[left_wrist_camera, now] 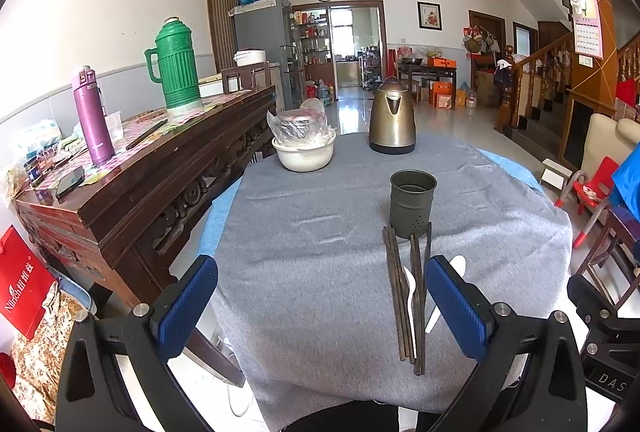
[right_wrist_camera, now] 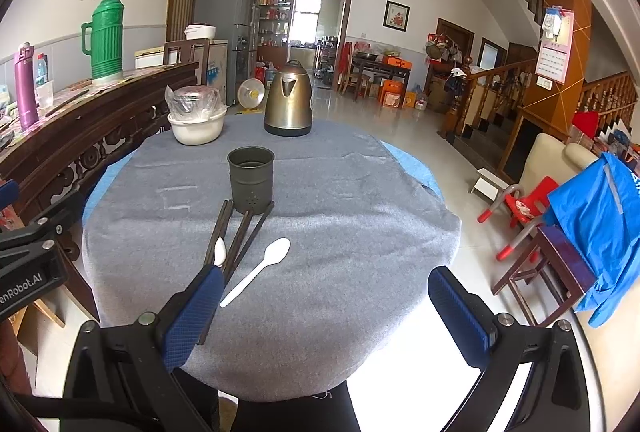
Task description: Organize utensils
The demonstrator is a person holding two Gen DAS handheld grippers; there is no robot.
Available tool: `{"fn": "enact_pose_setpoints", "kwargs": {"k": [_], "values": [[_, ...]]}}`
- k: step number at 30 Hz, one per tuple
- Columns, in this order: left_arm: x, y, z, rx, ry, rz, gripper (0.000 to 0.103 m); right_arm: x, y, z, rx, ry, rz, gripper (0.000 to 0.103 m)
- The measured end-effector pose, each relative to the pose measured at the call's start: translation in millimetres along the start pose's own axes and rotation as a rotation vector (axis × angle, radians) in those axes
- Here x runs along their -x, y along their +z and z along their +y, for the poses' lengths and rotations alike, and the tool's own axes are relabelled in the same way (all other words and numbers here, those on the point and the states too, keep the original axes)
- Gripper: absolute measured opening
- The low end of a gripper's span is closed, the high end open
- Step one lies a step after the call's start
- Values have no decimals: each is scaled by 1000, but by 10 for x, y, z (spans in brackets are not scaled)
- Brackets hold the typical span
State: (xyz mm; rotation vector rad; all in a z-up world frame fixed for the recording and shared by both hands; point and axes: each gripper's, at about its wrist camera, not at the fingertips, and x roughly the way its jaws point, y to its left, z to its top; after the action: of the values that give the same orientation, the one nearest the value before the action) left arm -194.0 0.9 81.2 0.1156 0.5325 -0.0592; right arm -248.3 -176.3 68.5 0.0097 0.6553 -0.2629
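Both my tongs hang above the near edge of the round table, whose grey cloth point(left_wrist_camera: 320, 232) covers the top. My left tongs point(left_wrist_camera: 320, 302) stand wide, nothing between the blue pads, only bare cloth in the gap. My right tongs point(right_wrist_camera: 326, 312) are wide as well and hold nothing. From the left wrist view, the dark metal cup point(left_wrist_camera: 412, 202) stands upright toward one o'clock, on the cloth. The brown chopsticks point(left_wrist_camera: 404, 296) lie in a loose bundle on the near side of the cup, their far tips at its base, their near ends just beside my left tongs' right pad. One white spoon point(right_wrist_camera: 220, 251) lies among the chopsticks; a second white spoon point(right_wrist_camera: 260, 268) lies alone on the cloth just to their right, at about eleven o'clock from my right tongs, bowl pointing away from me. At twelve o'clock beyond the cup stands a brass-coloured kettle point(left_wrist_camera: 392, 120), and to its left a white bowl point(left_wrist_camera: 305, 152) with something wrapped in clear plastic. At ten o'clock, a wooden sideboard point(left_wrist_camera: 132, 188) carries a green flask point(left_wrist_camera: 176, 68) and a purple bottle point(left_wrist_camera: 93, 116).
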Motion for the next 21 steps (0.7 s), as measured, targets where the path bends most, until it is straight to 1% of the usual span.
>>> {"fn": "enact_pose_setpoints", "kwargs": {"k": [6, 15, 18, 21], "values": [[15, 8, 2, -3, 4, -4, 103, 29, -1, -1, 10, -7, -21, 103], [16, 16, 25, -5, 9, -2, 103, 19, 25, 13, 8, 2, 10, 103], [2, 7, 30, -3, 12, 5, 103, 20, 15, 9, 6, 3, -4, 103], [2, 0, 30, -6, 14, 8, 103, 15, 18, 7, 4, 7, 4, 103]]}}
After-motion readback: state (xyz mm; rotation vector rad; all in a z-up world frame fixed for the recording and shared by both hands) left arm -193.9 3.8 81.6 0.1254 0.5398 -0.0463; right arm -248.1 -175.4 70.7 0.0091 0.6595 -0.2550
